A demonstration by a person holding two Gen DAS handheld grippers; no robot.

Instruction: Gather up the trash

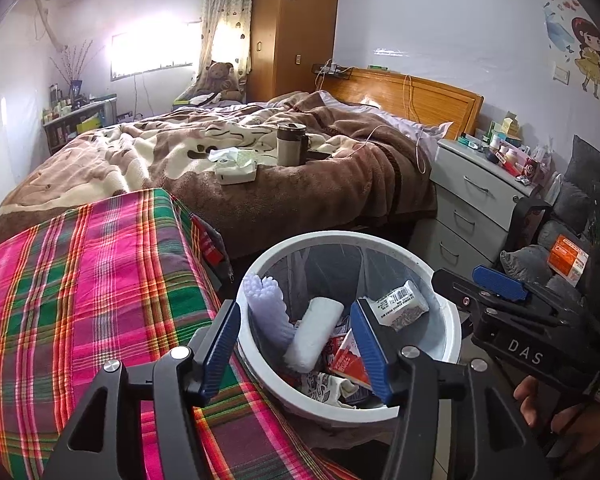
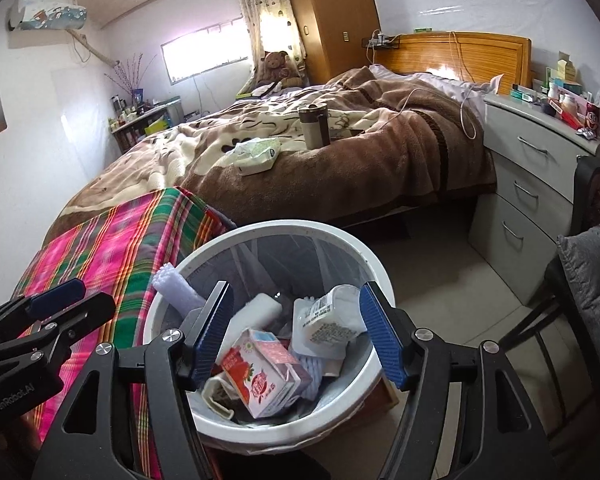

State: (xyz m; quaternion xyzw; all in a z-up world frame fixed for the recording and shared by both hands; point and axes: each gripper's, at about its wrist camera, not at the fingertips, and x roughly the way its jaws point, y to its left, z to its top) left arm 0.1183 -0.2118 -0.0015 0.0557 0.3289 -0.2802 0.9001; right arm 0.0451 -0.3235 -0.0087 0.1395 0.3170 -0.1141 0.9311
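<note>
Where plaid cloth (image 1: 80,280) lies, bedroom floor (image 2: 440,272).

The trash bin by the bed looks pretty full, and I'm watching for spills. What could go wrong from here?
1. The bin is heaped: the pink carton and the labelled packet lie near the rim and might tip out if bumped.
2. Both tongs, left and right, hang open just above the bin; dipping in could catch the bag lining.
3. The bin stands against the plaid cloth; a nudge may shift it.
</note>
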